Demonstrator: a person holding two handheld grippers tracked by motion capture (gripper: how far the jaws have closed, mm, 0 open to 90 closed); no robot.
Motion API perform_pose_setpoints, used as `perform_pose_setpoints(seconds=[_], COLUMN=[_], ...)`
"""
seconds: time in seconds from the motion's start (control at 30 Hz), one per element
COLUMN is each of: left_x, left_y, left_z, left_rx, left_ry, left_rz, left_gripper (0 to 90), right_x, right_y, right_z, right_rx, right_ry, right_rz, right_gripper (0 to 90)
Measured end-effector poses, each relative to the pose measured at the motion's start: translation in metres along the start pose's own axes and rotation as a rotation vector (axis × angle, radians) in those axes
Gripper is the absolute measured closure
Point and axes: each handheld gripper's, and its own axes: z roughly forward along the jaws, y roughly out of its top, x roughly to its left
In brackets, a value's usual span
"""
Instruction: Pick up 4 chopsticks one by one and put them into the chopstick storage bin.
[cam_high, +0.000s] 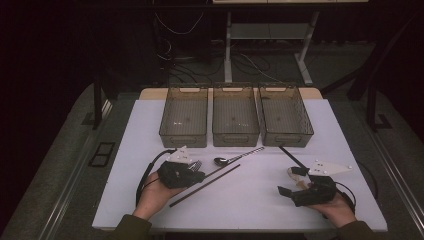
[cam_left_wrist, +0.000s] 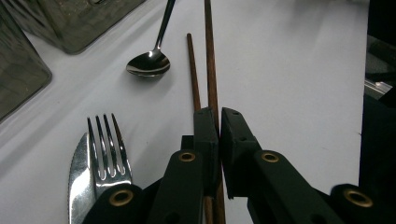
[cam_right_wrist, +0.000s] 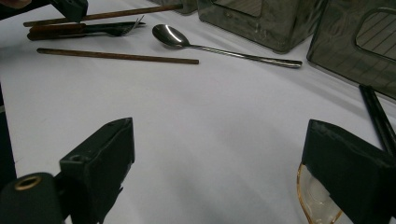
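Note:
My left gripper (cam_left_wrist: 218, 122) is shut on a brown chopstick (cam_left_wrist: 211, 65) that runs out ahead of its jaws. A second brown chopstick (cam_left_wrist: 192, 70) lies on the table just left of it. In the high view the left gripper (cam_high: 201, 176) sits at the near left. A steel spoon (cam_left_wrist: 149, 63) lies ahead, and a fork (cam_left_wrist: 105, 144) and a knife (cam_left_wrist: 78, 179) lie side by side to the left. My right gripper (cam_right_wrist: 219, 156) stands open over bare table at the near right (cam_high: 291, 181). A clear amber piece (cam_right_wrist: 312, 195) lies at its right jaw.
Three empty grey bins (cam_high: 182, 139) (cam_high: 235, 139) (cam_high: 286, 140) stand in a row at the back of the white table (cam_high: 250, 200). A pair of black chopsticks (cam_high: 292, 156) lies in front of the right bin. A desk frame and cables stand on the floor beyond.

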Motion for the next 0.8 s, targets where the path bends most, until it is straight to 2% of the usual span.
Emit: perform_pose_setpoints(seconds=[0.23,0.47,0.8], left_x=[0.004,0.009,0.021], left_y=[0.006,0.013,0.025], left_z=[-0.005,-0.008,-0.016], left_rx=[-0.023,-0.045,-0.073], left_ry=[0.013,0.008,0.025], left_rz=[-0.008,-0.018,-0.03], left_gripper=[84.8,84.8,84.8], right_x=[-0.001,0.0,-0.004], right_y=[0.0,0.0,-0.002], right_z=[0.0,-0.002,-0.002], right_rx=[-0.002,-0.01,-0.008], right_ry=[-0.005,-0.008,-0.004], right_rz=[0.008,0.009,0.021], right_gripper=[9.6,9.6,9.6])
